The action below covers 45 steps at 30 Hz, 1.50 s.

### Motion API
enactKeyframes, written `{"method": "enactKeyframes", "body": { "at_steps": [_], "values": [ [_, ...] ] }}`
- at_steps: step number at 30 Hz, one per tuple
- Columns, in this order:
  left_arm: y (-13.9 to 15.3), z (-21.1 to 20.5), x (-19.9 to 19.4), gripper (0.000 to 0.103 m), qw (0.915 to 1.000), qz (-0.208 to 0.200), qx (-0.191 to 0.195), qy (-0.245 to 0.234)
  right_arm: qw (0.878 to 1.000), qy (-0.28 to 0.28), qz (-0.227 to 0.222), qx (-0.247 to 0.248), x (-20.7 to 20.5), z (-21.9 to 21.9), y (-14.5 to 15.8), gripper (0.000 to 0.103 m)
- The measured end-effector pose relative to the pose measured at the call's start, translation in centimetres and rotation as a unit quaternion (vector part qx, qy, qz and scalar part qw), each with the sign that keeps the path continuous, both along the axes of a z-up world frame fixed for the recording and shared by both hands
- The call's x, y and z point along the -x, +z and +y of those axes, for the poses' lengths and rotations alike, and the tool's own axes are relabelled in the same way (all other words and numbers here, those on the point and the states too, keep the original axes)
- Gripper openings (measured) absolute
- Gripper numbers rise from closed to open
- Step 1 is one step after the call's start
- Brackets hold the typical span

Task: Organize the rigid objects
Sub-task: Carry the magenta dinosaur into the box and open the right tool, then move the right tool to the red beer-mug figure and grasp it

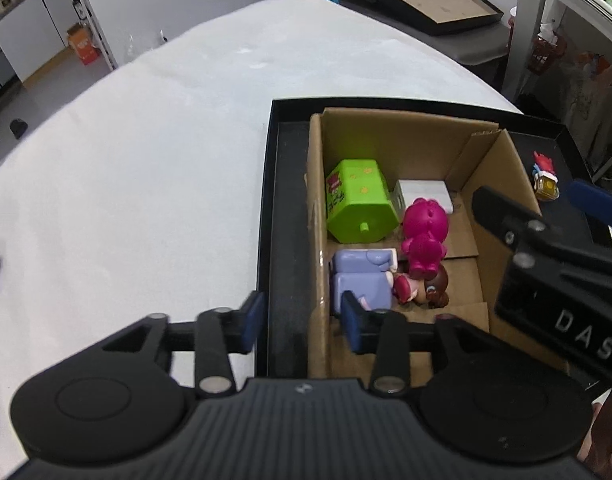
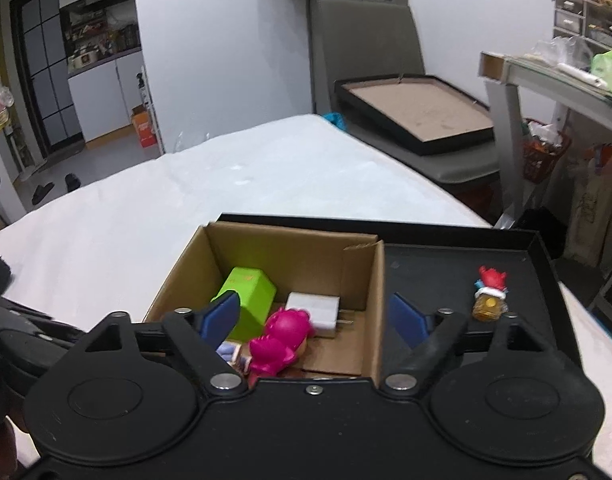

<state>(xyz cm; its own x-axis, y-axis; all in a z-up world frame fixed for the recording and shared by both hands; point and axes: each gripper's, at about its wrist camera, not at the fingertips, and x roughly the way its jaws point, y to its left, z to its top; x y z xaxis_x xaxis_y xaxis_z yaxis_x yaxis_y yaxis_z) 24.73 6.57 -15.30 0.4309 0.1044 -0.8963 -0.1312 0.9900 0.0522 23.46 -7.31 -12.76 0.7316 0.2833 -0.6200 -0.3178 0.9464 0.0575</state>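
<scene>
A cardboard box [image 1: 405, 136] [image 2: 290, 252] stands in a black tray [image 1: 284, 200] [image 2: 445, 264]. In it lie a green block [image 1: 361, 200] [image 2: 248, 296], a white plug [image 1: 423, 196] [image 2: 313, 308], a magenta figure [image 1: 423, 236] [image 2: 280, 340], a lavender toy [image 1: 361, 276] and a brown figurine [image 1: 433, 288]. A small red-and-yellow figure [image 1: 545, 182] [image 2: 490, 296] sits on the bare tray floor to the right. My left gripper [image 1: 302, 320] is open, astride the box's left wall without touching it. My right gripper [image 2: 313, 320] is wide open over the box's right wall and holds nothing.
The tray rests on a white-covered table [image 1: 146, 160] near its right edge. Behind it a grey chair carries a black-framed board [image 2: 417, 116]. A cluttered desk [image 2: 545, 76] stands at the right. The floor drops away at the far left.
</scene>
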Motion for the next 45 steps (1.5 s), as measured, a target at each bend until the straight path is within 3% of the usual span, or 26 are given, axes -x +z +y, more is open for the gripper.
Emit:
{"method": "enactKeyframes", "body": {
  "at_steps": [13,25,31,35,45],
  "values": [
    [2.1,-3.3,-0.9,0.068,0.9973,-0.016,-0.071,0.002,0.994,-0.088,-0.007,-0.061,-2.0,-5.1,0.6,0.092],
    [2.3,-6.0,-2.8,0.071,0.9915,-0.012,-0.129,0.012,0.971,-0.197,0.027,-0.133,-5.1,-10.6,-1.9,0.092],
    [1.8,-7.3,-4.1,0.071,0.9880,-0.006,-0.154,0.014,0.964,-0.228,0.049,-0.130,-6.7,-11.8,-4.6,0.092],
    [1.3,-8.0,-4.9,0.071,0.9858,0.000,-0.167,0.013,0.965,-0.232,0.052,-0.108,-7.4,-12.0,-6.0,0.090],
    [0.1,-10.0,-6.1,0.071,0.9783,0.023,-0.206,-0.011,0.965,-0.230,0.083,-0.093,-10.7,-11.9,-10.0,0.075]
  ]
}}
